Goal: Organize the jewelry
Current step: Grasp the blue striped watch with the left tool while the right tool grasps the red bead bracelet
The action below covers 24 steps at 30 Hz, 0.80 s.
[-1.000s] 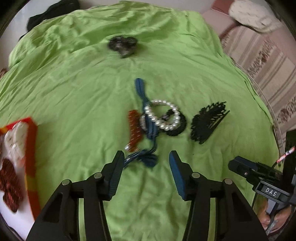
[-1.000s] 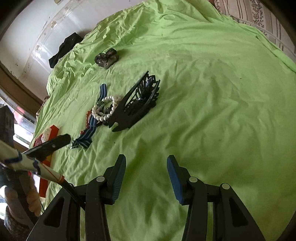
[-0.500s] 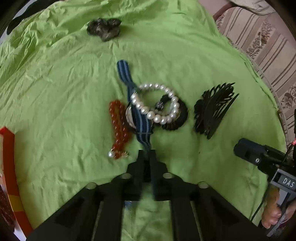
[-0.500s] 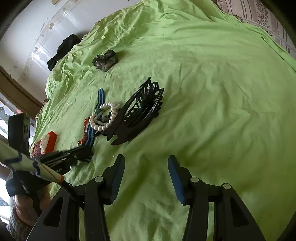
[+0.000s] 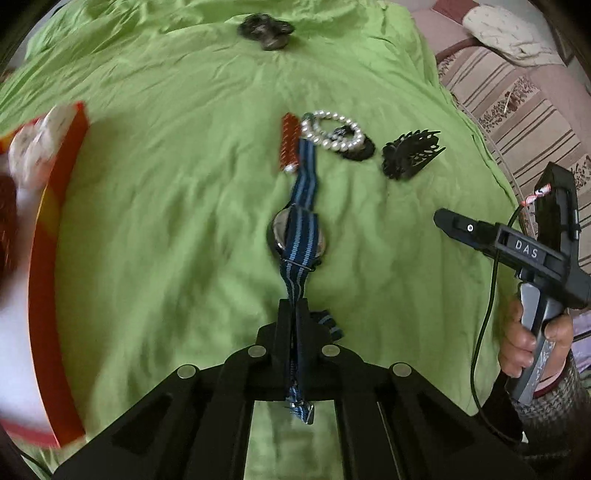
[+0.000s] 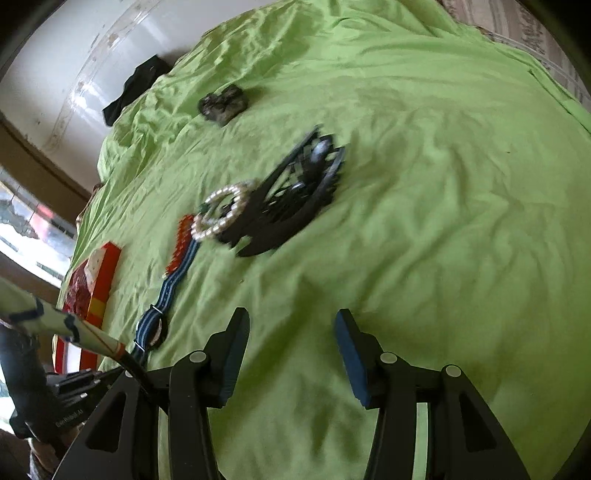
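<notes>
My left gripper (image 5: pixel 294 308) is shut on the strap of a blue striped watch (image 5: pixel 300 229), whose strap stretches away over the green sheet (image 5: pixel 166 221); the watch also shows in the right wrist view (image 6: pixel 153 326). Beyond it lie a red bead bracelet (image 5: pixel 290 146), a pearl bracelet (image 5: pixel 332 133), a black scrunchie (image 5: pixel 360 149) and a black hair claw (image 5: pixel 412 153). A red jewelry box (image 5: pixel 48 236) sits at the left. My right gripper (image 6: pixel 291 354) is open and empty, low over the sheet, near the pearl bracelet (image 6: pixel 221 212) and hair claw (image 6: pixel 295 199).
A dark grey ornament (image 5: pixel 266 27) lies far back on the sheet. A striped cushion (image 5: pixel 517 103) borders the right side. A black cloth (image 6: pixel 136 86) lies by the white wall at the far edge. The red box also shows in the right wrist view (image 6: pixel 99 280).
My left gripper closed on the watch strap and pulled the watch back toward me, out from under the pearl bracelet. The right gripper stayed open and shifted slightly.
</notes>
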### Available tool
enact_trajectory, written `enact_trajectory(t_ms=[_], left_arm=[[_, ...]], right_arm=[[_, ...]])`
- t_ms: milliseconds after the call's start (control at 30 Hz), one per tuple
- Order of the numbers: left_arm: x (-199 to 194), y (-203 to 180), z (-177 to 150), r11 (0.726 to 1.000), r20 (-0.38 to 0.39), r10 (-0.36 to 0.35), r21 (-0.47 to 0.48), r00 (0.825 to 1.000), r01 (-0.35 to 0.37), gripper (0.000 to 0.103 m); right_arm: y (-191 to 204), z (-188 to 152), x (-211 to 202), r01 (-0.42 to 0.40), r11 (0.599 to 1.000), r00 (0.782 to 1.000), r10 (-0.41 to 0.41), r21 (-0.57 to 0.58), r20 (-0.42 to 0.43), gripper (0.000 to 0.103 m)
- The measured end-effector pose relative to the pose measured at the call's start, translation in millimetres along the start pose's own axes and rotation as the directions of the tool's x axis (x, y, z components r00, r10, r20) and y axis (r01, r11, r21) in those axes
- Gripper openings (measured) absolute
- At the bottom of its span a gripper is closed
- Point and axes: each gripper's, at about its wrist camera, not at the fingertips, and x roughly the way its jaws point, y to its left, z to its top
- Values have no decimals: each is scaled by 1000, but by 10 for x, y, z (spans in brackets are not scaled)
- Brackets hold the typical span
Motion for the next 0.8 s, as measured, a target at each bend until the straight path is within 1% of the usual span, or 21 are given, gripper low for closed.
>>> enact_trajectory(t_ms=[100, 167, 233, 267, 300, 367, 400, 500, 567, 667, 700, 800], left_arm=[[-25, 81, -10, 999, 15, -34, -41, 999, 35, 3], [-10, 67, 31, 999, 15, -37, -37, 999, 38, 3], [26, 18, 84, 999, 24, -42, -27, 999, 43, 7], [42, 7, 111, 998, 30, -50, -24, 998, 51, 15], [61, -5, 133, 998, 34, -58, -28, 998, 59, 26], [107, -18, 174, 996, 40, -78, -40, 996, 79, 35], [129, -26, 193, 996, 45, -81, -39, 996, 83, 36], [178, -36, 210, 996, 54, -84, -36, 995, 86, 36], [195, -27, 194, 995, 66, -87, -33, 994, 89, 35], [201, -21, 162, 997, 81, -67, -19, 994, 68, 27], [200, -15, 142, 998, 90, -62, -11, 994, 63, 24], [204, 31, 106, 996, 110, -83, -22, 991, 86, 24]], right_arm=[[141, 3, 44, -7, 999, 1000, 6, -35, -14, 52], [227, 31, 75, -7, 999, 1000, 6, -54, -18, 52], [310, 71, 102, -11, 998, 1000, 10, -68, -19, 52], [359, 97, 111, -18, 997, 1000, 16, -76, -19, 52], [407, 119, 120, -25, 996, 1000, 23, -85, -18, 52], [515, 174, 136, -39, 993, 999, 37, -114, -18, 52], [561, 203, 142, -44, 991, 999, 42, -127, -17, 52], [774, 344, 221, -66, 982, 998, 64, -179, -15, 52], [888, 436, 317, -53, 974, 999, 51, -221, -16, 52], [1021, 562, 502, -48, 964, 998, 38, -262, -41, 51], [1051, 597, 543, -58, 964, 998, 47, -260, -49, 49], [1170, 675, 669, -128, 962, 990, 110, -240, -89, 46]])
